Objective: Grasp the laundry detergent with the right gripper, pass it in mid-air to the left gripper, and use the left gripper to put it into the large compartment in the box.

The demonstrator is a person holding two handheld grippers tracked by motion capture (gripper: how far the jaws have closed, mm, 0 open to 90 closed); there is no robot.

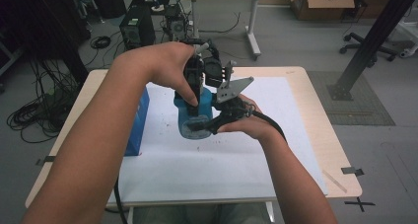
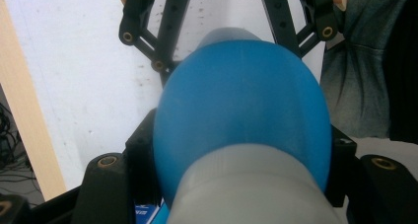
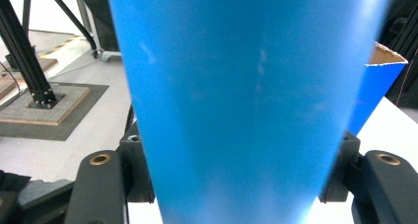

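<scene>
A blue bottle (image 1: 194, 116) hangs in the air over the white sheet, held between both grippers. My left gripper (image 1: 197, 105) comes down from above and is shut on the bottle's rounded shoulder (image 2: 241, 110), just past its grey cap (image 2: 251, 189). Its pads (image 2: 143, 155) press on both sides. My right gripper (image 1: 201, 128), with the grey plate on top, reaches in from the right at the bottle's lower end. In the right gripper view the blue body (image 3: 246, 95) stands between the jaws, and the pads (image 3: 140, 169) lie against its sides.
A tall blue carton (image 1: 138, 120) stands on the left of the wooden table (image 1: 328, 135), its open top also in the right gripper view (image 3: 379, 81). A white sheet (image 1: 276, 135) covers the table's middle. Computers and cables lie on the floor behind; a black post rises at right.
</scene>
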